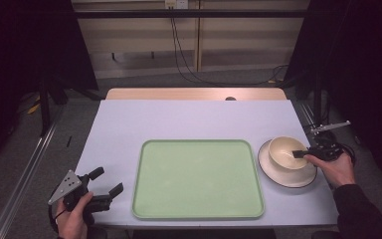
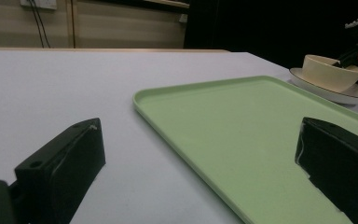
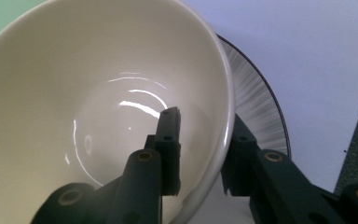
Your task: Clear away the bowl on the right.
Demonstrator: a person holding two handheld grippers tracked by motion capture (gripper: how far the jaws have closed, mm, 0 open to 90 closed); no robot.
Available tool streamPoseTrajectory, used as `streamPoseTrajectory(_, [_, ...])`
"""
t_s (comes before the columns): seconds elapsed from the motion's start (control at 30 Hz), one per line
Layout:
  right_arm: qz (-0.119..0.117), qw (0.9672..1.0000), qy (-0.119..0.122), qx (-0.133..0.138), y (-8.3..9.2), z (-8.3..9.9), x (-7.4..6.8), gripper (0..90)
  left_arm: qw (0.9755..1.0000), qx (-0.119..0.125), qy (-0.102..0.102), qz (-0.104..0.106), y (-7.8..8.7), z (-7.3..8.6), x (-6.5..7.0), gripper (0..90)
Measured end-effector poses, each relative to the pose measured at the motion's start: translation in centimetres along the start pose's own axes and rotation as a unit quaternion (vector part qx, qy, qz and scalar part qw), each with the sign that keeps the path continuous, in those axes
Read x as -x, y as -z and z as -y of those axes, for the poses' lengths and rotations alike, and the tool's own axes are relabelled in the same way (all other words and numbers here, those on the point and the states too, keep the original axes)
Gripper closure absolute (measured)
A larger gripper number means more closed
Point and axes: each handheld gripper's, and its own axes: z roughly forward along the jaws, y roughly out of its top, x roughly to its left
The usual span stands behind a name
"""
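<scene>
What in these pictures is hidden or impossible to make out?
- Right gripper view: the bowl hides most of the plate; the bowl's left part runs off the edge.
- High view: too small to tell whether the right hand-held gripper presses the bowl wall.
- Left gripper view: the tray is cut off by the frame's lower edge.

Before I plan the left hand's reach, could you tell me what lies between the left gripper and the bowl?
The green tray lies between the left gripper and the bowl, plain in the high view.

Bowl (image 3: 98, 93): glazed ceramic, glossy cream.
Plate (image 3: 261, 107): likely ceramic, brushed grey rim.
Tray (image 1: 197, 179): smooth matt green plastic.
Table (image 1: 194, 117): matt pale surface, wood edge at frame top.
</scene>
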Motion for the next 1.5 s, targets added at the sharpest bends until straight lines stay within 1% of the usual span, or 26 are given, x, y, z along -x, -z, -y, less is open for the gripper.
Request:
streamPoseTrajectory(0.07, [0.004, 1.0, 0.0, -0.002, 0.01, -0.12, 0.03, 76.4, 1.0, 0.001, 0.0, 0.0, 0.02, 0.0, 0.0, 1.4])
streamPoseTrajectory(0.1, [0.002, 1.0, -0.002, -0.003, 0.0, -0.18, 0.04, 77.5, 1.0, 0.001, 0.001, 0.0, 0.01, 0.0, 0.02, 1.4])
streamPoseTrajectory(0.13, [0.006, 1.0, 0.001, -0.003, -0.07, -0.21, 0.04, 78.7, 1.0, -0.001, 0.0, 0.0, 0.02, 0.01, 0.0, 1.4])
streamPoseTrajectory(0.17, [0.006, 1.0, -0.004, -0.005, -0.09, -0.27, -0.03, 79.9, 1.0, 0.0, 0.0, 0.0, 0.02, 0.01, 0.01, 1.4])
streamPoseTrajectory(0.2, [0.01, 0.9999, 0.002, -0.008, -0.11, -0.31, -0.01, 80.6, 1.0, 0.001, 0.0, -0.002, 0.04, 0.0, 0.01, 1.5])
streamPoseTrajectory(0.23, [0.012, 0.9999, 0.001, -0.009, -0.15, -0.35, -0.05, 81.1, 0.9999, 0.006, 0.007, -0.003, -0.03, 0.02, 0.09, 1.4])
streamPoseTrajectory(0.3, [0.016, 0.9997, -0.004, -0.015, -0.25, -0.4, -0.14, 81.9, 0.9999, 0.006, 0.007, -0.004, -0.02, 0.02, 0.09, 1.5])
streamPoseTrajectory(0.33, [0.013, 0.9998, 0.0, -0.012, -0.3, -0.41, -0.01, 82.0, 1.0, 0.004, 0.005, -0.003, 0.01, 0.02, 0.08, 1.5])
streamPoseTrajectory(0.37, [0.009, 0.9999, -0.003, -0.012, -0.3, -0.4, 0.05, 82.3, 1.0, 0.006, 0.006, -0.004, 0.01, 0.02, 0.1, 1.4])
streamPoseTrajectory(0.47, [0.01, 0.9998, -0.006, -0.013, -0.3, -0.4, 0.08, 82.8, 1.0, 0.006, 0.007, -0.002, 0.05, 0.03, 0.09, 1.4])
streamPoseTrajectory(0.57, [0.002, 0.9998, -0.017, -0.012, -0.24, -0.35, 0.3, 83.6, 1.0, 0.003, 0.004, -0.001, 0.1, 0.03, 0.06, 1.5])
streamPoseTrajectory(0.6, [0.006, 0.9997, -0.018, -0.013, -0.22, -0.33, 0.28, 83.7, 1.0, 0.004, 0.005, -0.002, 0.1, 0.03, 0.07, 1.4])
streamPoseTrajectory(0.73, [-0.007, 0.9995, -0.028, -0.011, -0.1, -0.28, 0.51, 84.4, 1.0, 0.005, 0.007, -0.003, 0.06, 0.03, 0.12, 1.4])
streamPoseTrajectory(0.8, [-0.007, 0.9994, -0.032, -0.009, -0.07, -0.29, 0.53, 84.5, 1.0, 0.003, 0.004, -0.002, 0.11, 0.02, 0.08, 1.5])
streamPoseTrajectory(0.83, [-0.013, 0.9993, -0.033, -0.006, -0.1, -0.26, 0.57, 84.5, 1.0, 0.003, 0.004, -0.002, 0.1, 0.02, 0.08, 1.4])
streamPoseTrajectory(0.9, [-0.015, 0.9993, -0.034, -0.004, -0.07, -0.24, 0.6, 84.6, 1.0, 0.006, 0.007, -0.003, 0.07, 0.03, 0.11, 1.5])
streamPoseTrajectory(0.93, [-0.013, 0.9992, -0.036, -0.006, -0.04, -0.24, 0.6, 84.6, 1.0, 0.003, 0.004, -0.001, 0.1, 0.02, 0.08, 1.5])
streamPoseTrajectory(1.03, [-0.01, 0.9992, -0.039, -0.006, 0.0, -0.21, 0.65, 84.6, 1.0, 0.006, 0.008, -0.003, 0.05, 0.03, 0.11, 1.4])
streamPoseTrajectory(1.17, [-0.017, 0.9989, -0.044, -0.004, 0.02, -0.15, 0.72, 84.6, 1.0, 0.005, 0.005, -0.002, 0.11, 0.04, 0.09, 1.4])
streamPoseTrajectory(1.23, [-0.019, 0.9989, -0.042, -0.004, 0.07, -0.13, 0.72, 84.6, 1.0, 0.005, 0.006, -0.002, 0.1, 0.03, 0.11, 1.4])
streamPoseTrajectory(1.27, [-0.016, 0.999, -0.042, -0.002, 0.12, -0.13, 0.68, 84.6, 1.0, 0.006, 0.005, -0.001, 0.1, 0.03, 0.1, 1.4])
streamPoseTrajectory(1.3, [-0.02, 0.999, -0.041, -0.001, 0.13, -0.12, 0.69, 84.6, 1.0, 0.005, 0.005, -0.001, 0.09, 0.02, 0.1, 1.4])
streamPoseTrajectory(1.33, [-0.018, 0.9991, -0.039, 0.002, 0.19, -0.12, 0.66, 84.5, 1.0, 0.005, 0.005, -0.001, 0.09, 0.02, 0.09, 1.4])
streamPoseTrajectory(1.37, [-0.022, 0.999, -0.04, 0.004, 0.21, -0.11, 0.68, 84.4, 0.9999, 0.007, 0.008, -0.002, 0.06, 0.03, 0.12, 1.4])
streamPoseTrajectory(1.47, [-0.02, 0.9989, -0.042, 0.005, 0.34, -0.07, 0.76, 84.4, 1.0, 0.006, 0.006, -0.004, 0.12, 0.03, 0.11, 1.4])
streamPoseTrajectory(1.5, [-0.021, 0.9989, -0.042, 0.005, 0.37, -0.05, 0.78, 84.3, 1.0, 0.002, 0.0, -0.003, 0.18, 0.02, 0.04, 1.4])
